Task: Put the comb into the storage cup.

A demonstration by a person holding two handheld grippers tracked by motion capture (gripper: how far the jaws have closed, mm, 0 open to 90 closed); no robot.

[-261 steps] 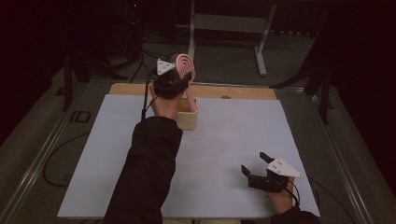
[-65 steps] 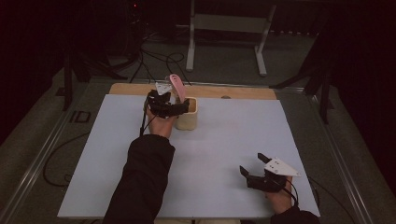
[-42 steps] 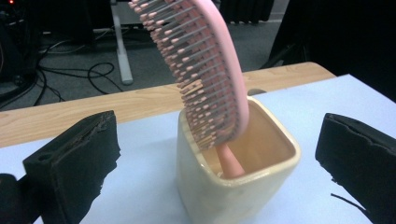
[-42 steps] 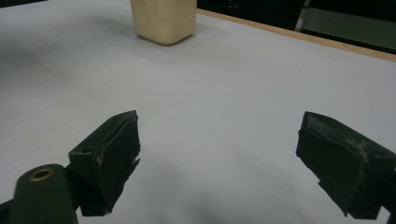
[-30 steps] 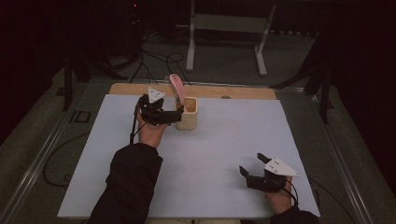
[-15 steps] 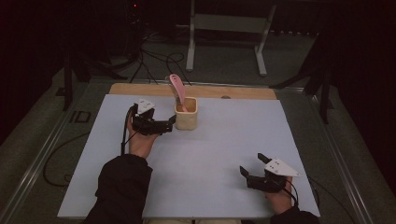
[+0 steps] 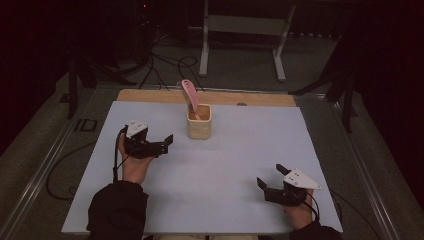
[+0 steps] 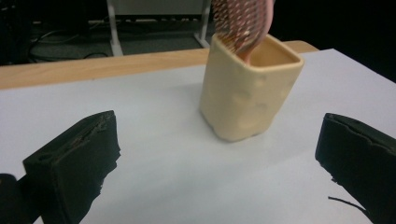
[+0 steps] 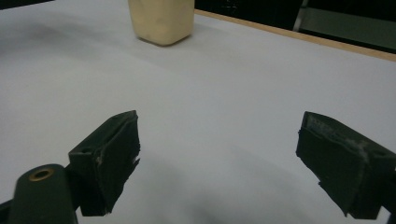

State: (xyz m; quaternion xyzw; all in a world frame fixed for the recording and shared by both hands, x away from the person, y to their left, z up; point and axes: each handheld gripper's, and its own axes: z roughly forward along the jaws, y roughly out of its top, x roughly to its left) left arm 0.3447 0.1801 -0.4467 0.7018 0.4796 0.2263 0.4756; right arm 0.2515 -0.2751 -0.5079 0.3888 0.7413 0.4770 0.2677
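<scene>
I am looking first at the cream cup, which is standing upright on the white table cover, toward the far middle of it, at about 12 o'clock from my seat. A pink brush is sitting head-up inside the cup, leaning toward 11 o'clock against the far rim; in the left gripper view its bristles are showing just above the cup's mouth. I cannot tell how deep the handle is reaching.

Moving outward, the left gripper is resting at about 8 o'clock from the cup, near it but apart, pointing toward 3 o'clock. Its jaws are standing wide apart and are gripping nothing; in the left gripper view the cup is sitting beyond and between the two black pads, with bare cover in the gap. The left hand is lying palm-up under that gripper.

The right gripper is lying well apart from the cup, at about 5 o'clock from it, near the front right corner of the cover, pointing toward 10 o'clock. Its jaws are likewise spread wide and are carrying nothing; in the right gripper view the pads are framing bare cover, with the cup far off at the top.

A wooden strip is running along the far edge of the cover, behind the cup.
</scene>
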